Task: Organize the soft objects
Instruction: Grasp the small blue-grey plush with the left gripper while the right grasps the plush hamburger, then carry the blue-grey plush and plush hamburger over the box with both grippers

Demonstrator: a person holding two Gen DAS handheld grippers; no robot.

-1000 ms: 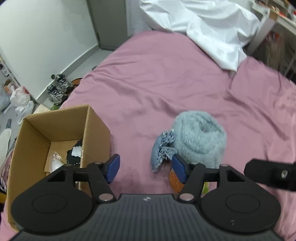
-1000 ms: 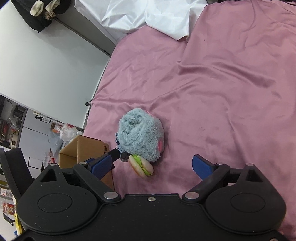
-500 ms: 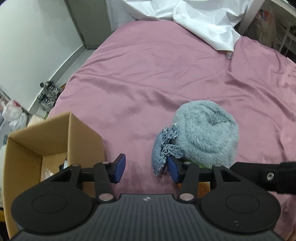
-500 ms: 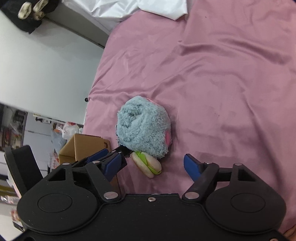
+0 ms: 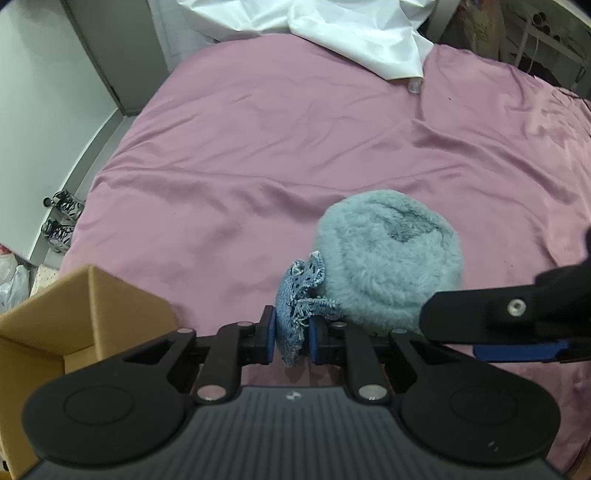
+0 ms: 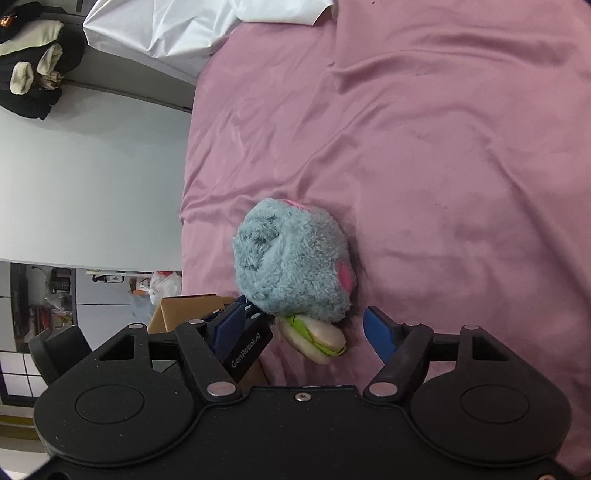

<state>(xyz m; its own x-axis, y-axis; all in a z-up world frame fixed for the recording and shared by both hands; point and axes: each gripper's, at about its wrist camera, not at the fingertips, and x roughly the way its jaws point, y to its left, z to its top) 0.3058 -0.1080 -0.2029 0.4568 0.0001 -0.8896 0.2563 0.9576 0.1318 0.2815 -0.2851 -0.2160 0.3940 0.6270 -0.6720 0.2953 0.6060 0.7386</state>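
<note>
- While the left gripper (image 5: pixel 291 338) is clenching, its blue pads having just been closing, it is pinching the denim scrap (image 5: pixel 297 295) between them
- Sitting at the scrap's 2 o'clock and touching it, the fluffy grey-blue plush (image 5: pixel 388 254) is resting on the pink bedsheet (image 5: pixel 258 147)
- Straddling the small bun-shaped toy (image 6: pixel 314 338) without pressing on it, the right gripper (image 6: pixel 308 328) is standing released; its jaws have just been narrowing a little, and the toy is lying against the plush at its 6 o'clock in the right wrist view
- Judging progress, the sorting is looking part-way: three soft things are lying on the bed, one is now being gripped, and none of these is being carried to the box yet
- Waiting at 8 o'clock from the left gripper, the cardboard box (image 5: pixel 85 314) is standing open at the bed's edge; its inside is hidden from this angle, so its contents cannot be told
- Farther out at 12 o'clock, a white sheet (image 5: pixel 332 33) is lying crumpled, and shoes (image 5: pixel 61 218) are sitting on the floor at 9 o'clock
</note>
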